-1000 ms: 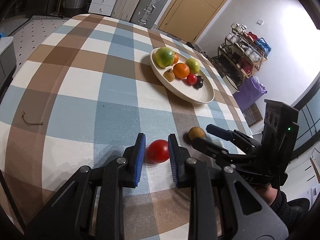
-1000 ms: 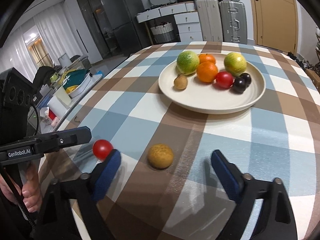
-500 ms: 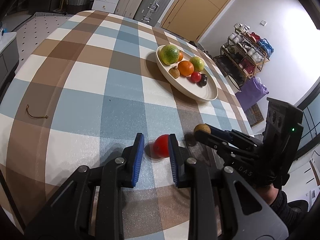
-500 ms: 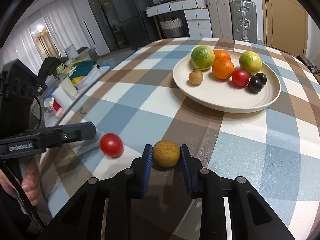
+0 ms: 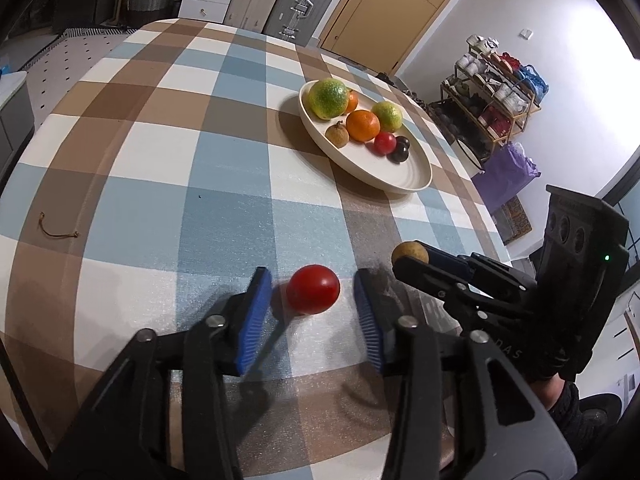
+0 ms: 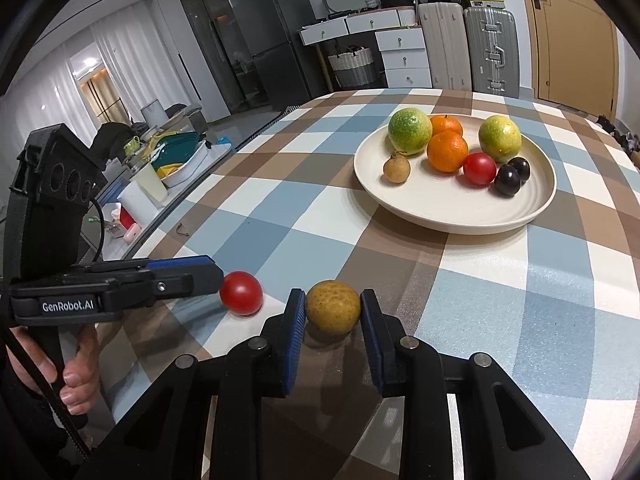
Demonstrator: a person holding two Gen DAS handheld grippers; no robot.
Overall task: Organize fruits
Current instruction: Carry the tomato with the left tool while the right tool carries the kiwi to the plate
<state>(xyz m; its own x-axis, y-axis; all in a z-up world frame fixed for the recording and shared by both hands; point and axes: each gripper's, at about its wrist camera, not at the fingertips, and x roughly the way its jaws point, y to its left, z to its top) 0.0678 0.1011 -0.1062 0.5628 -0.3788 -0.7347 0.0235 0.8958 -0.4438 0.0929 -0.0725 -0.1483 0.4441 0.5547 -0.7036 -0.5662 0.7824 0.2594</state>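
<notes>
The right tool was clamped on a brownish-yellow round fruit, both pads touching its sides, probably to carry it to the cream plate where the other fruits sat. The left tool stood open astride a red tomato on the counter, gaps either side. The checked cloth toward the plate lay unobstructed; the counter's edge ran near the left tool.
</notes>
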